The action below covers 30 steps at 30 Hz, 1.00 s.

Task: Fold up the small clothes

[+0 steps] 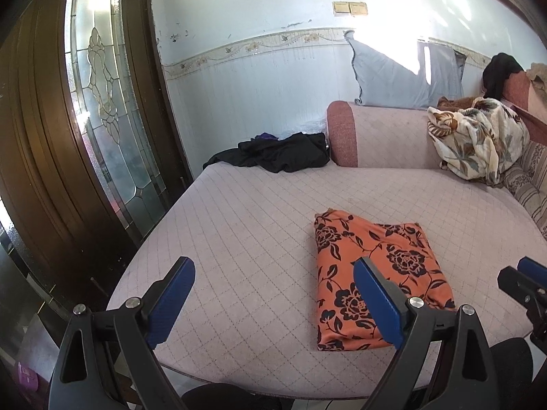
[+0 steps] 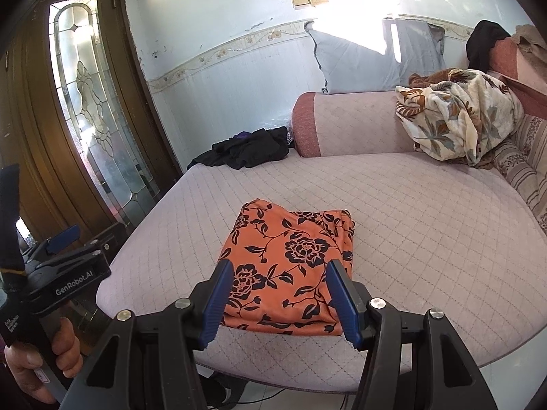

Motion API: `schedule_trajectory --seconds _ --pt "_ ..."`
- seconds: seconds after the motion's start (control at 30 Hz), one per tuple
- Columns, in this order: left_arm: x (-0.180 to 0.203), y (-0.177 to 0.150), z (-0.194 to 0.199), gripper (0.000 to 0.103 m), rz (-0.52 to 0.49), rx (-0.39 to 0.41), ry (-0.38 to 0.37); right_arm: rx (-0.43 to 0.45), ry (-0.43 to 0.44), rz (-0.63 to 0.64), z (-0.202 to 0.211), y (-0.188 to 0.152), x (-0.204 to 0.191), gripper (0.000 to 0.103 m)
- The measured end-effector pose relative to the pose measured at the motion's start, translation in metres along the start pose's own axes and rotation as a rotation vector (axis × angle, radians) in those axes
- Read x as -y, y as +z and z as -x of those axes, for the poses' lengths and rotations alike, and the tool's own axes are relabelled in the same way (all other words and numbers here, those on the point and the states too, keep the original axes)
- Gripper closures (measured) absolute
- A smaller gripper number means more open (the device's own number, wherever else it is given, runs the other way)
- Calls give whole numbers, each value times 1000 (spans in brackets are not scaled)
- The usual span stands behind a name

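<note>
Right hand-held gripper [image 2: 278, 299] hovered with its blue pads apart, empty, just short of the folded orange floral garment [image 2: 290, 266] at 12 o'clock. Garment lay flat near the sofa cushion [image 2: 427, 239] front edge, likely folded already. Left hand-held gripper [image 1: 273, 302] stood wide, empty, at 9 o'clock.

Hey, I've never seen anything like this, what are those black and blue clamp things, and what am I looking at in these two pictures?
They are hand-held grippers that a person holds, one per hand, each with a camera looking along its blue fingers. One picture is from the left hand-held gripper, the other from the right hand-held gripper. Both are open and hold nothing. On the quilted sofa cushion lies a folded orange floral garment. Farther back are dark clothes and a floral blanket.
</note>
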<state>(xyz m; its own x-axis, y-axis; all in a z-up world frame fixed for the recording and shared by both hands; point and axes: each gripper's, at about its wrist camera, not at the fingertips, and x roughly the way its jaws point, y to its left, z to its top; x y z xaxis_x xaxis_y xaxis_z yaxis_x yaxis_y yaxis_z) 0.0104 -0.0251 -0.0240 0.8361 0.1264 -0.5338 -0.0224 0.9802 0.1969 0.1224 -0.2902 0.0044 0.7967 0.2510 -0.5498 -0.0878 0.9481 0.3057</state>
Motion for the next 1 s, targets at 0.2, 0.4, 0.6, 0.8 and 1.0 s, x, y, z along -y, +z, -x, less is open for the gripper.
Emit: schedule_trajectory --seconds 0.2,0.4,0.6,0.8,1.0 --pt "-1 -4 4 9 2 7 -25 6 -11 9 1 -1 -6 42" --pt "-9 -4 8 9 30 8 -47 9 -30 34 0 -1 -12 42" --pt "-16 -3 13 9 40 11 -49 7 -37 35 0 -2 -15 42" --pt "-18 -2 24 9 38 26 -56 15 -33 50 5 -1 -21 42" --pt "-19 1 37 9 27 53 -63 28 -25 62 14 0 -26 42"
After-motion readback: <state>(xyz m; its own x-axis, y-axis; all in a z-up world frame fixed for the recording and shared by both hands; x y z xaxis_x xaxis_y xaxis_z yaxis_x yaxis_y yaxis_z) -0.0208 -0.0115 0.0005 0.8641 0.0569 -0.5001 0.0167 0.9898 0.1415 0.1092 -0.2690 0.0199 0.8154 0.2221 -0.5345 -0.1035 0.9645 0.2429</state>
